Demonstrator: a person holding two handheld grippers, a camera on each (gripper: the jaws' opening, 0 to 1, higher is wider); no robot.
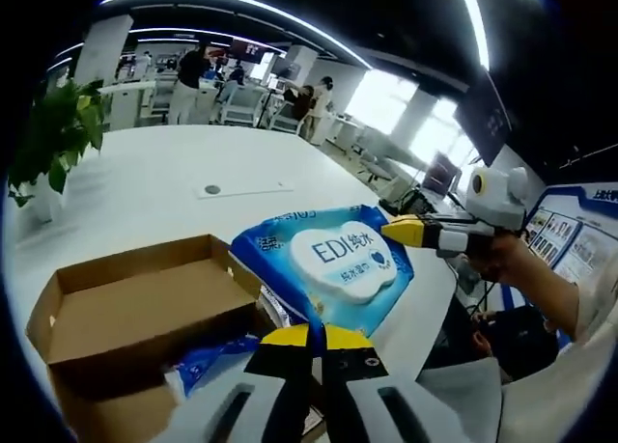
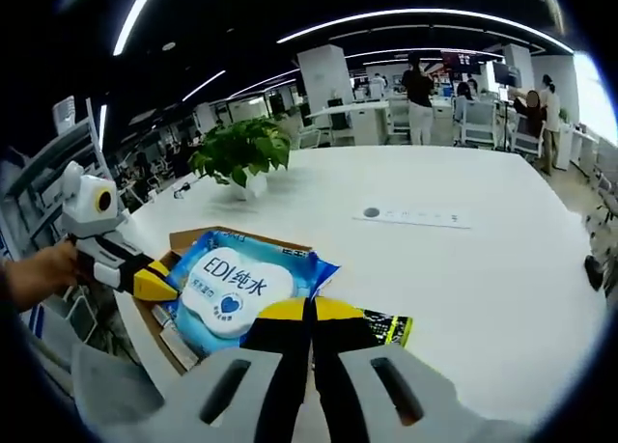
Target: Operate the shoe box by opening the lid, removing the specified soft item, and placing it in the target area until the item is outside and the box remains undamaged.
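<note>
The left tool [image 1: 317,339] and right tool [image 2: 311,313] each pinch the blue wipes pack [image 1: 333,264] above the open shoe box [image 1: 126,308]; uneven pulling could tear it.

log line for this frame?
box: open | wipes pack: lifted, gripped by both | left hand-held gripper: shut on pack | right hand-held gripper: shut on pack

White tools [image 1: 314,342] w/ yellow-black tips, black slots.
</note>
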